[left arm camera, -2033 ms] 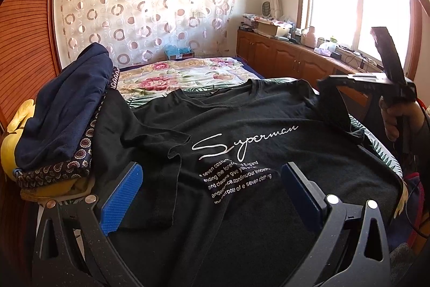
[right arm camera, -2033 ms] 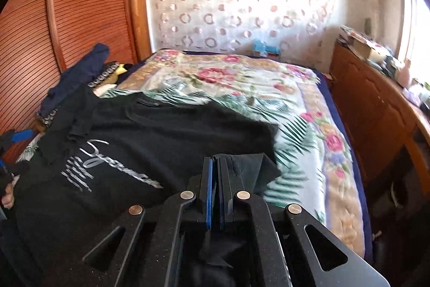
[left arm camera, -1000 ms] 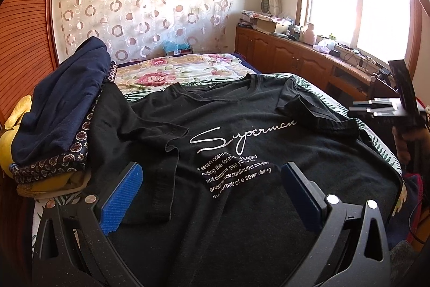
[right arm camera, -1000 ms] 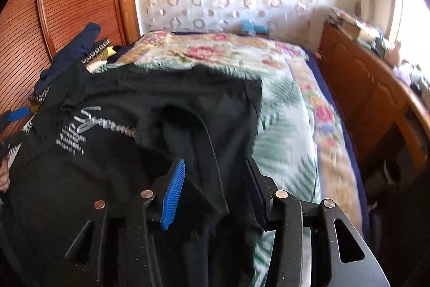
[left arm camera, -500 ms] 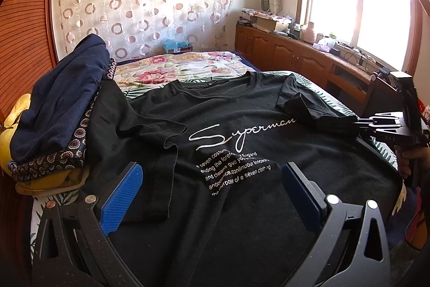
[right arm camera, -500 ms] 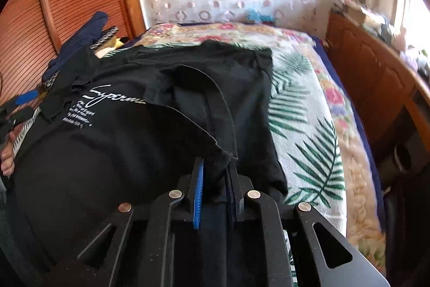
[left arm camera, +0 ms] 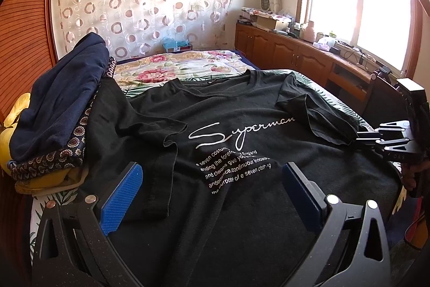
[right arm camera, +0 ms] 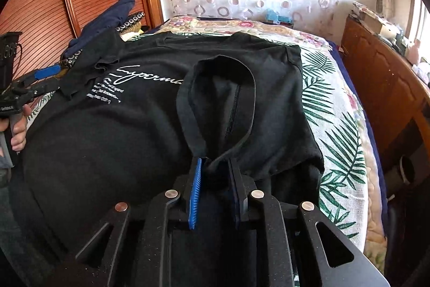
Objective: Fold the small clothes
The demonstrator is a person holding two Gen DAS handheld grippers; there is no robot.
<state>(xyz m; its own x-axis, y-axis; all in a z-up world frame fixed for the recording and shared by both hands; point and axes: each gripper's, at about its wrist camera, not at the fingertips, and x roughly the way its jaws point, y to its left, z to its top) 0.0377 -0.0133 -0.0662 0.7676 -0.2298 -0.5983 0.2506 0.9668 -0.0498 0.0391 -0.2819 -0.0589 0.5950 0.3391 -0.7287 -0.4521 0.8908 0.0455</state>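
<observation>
Black T-shirt (left arm camera: 242, 179) with white lettering, palm-leaf sheet (right arm camera: 338, 131)

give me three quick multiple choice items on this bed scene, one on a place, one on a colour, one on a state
1. Where is the pile of folded clothes relative to the black t-shirt in the left wrist view?
A. on its left
B. on its right
C. on top of its print

2. What colour is the lettering on the t-shirt?
A. red
B. white
C. yellow

3. How does the left gripper stand?
A. open above the shirt
B. clamped on the collar
C. shut on a sock

Answers: 1 A, the pile sits by the wooden wall at the shirt's left edge. 2 B, the script reads white on black. 3 A, its fingers stand wide apart with nothing pinched.
</observation>
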